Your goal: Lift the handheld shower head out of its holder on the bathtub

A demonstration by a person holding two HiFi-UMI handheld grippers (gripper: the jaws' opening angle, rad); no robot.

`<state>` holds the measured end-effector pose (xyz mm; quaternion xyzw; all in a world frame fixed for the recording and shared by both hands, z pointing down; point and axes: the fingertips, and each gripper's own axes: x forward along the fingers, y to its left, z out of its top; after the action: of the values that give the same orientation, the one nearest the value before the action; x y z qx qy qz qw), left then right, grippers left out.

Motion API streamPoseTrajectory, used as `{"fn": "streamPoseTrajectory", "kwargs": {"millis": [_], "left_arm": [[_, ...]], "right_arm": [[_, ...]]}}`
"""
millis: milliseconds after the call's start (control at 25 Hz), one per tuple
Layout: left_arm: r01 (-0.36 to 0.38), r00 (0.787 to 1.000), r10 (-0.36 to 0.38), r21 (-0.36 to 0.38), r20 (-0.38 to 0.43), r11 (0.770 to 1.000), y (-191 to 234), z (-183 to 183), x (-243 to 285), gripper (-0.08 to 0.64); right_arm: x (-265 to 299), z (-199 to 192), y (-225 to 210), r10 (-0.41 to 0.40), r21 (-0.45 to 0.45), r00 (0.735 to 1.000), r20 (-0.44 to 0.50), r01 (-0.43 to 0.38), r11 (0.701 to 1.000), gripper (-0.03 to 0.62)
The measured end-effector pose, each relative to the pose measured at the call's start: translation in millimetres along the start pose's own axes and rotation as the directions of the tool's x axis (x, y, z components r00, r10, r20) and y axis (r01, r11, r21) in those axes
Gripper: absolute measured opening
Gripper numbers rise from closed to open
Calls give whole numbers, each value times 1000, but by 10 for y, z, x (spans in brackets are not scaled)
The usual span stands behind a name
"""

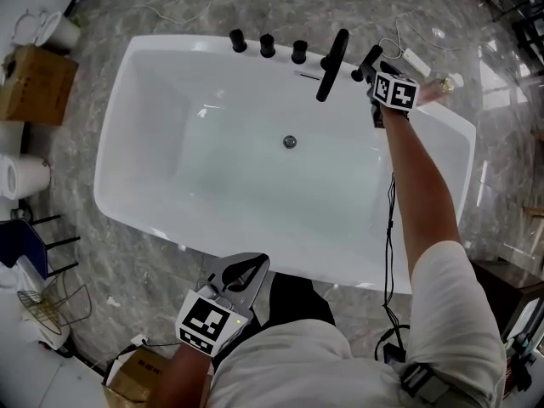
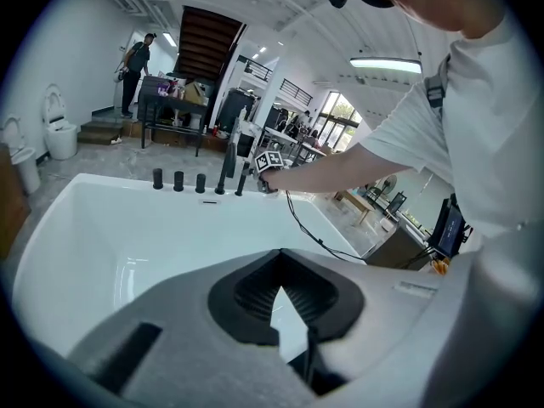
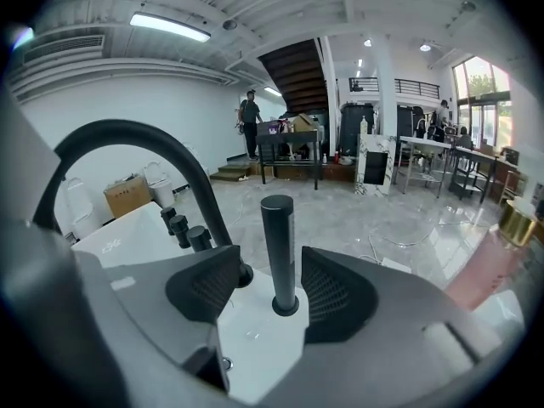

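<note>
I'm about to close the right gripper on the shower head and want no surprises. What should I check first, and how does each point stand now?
1. Shower head between the right gripper jaws: ok, it stands between them.
2. Jaws open enough: ok, a gap shows on both sides and neither pad touches.
3. Shower head upright in its holder: ok.
4. Spout clear of the closing jaws: cannot tell, its base sits close behind one pad.
5. Left gripper out of the way: ok, shut, empty, by the near rim of the tub.
</note>
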<state>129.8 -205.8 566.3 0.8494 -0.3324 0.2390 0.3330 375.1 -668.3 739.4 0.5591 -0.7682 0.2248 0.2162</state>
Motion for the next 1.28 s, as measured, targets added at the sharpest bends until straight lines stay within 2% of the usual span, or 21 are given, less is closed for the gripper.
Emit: {"fn": "streamPoseTrajectory", "kwargs": {"millis": [240,440,600,680,1280], "left_arm": [[-6,1000,5,-15,-8,1000,26,-31,44,6],[-11,1000,11,-33,-23,999,54,-119,34,6],[-23,999,21,-54,-33,998,98,-202,6,6],[-28,999,27,-58,-30,998,112,-207,4,6],[-33,999,33,-47,-4,998,122,-151,-38,6]], "right_arm": [[217,41,-117,-18,34,999,-31,19,999,255],[319,92,-132,-24,26,999,-28,25,999,252],[378,109,-116,-34,37,999,-25,35,999,180],[388,113,-115,-41,19,999,-27,41,999,153],[176,77,-65,-66,-53,998,-19,65,996,146]]}}
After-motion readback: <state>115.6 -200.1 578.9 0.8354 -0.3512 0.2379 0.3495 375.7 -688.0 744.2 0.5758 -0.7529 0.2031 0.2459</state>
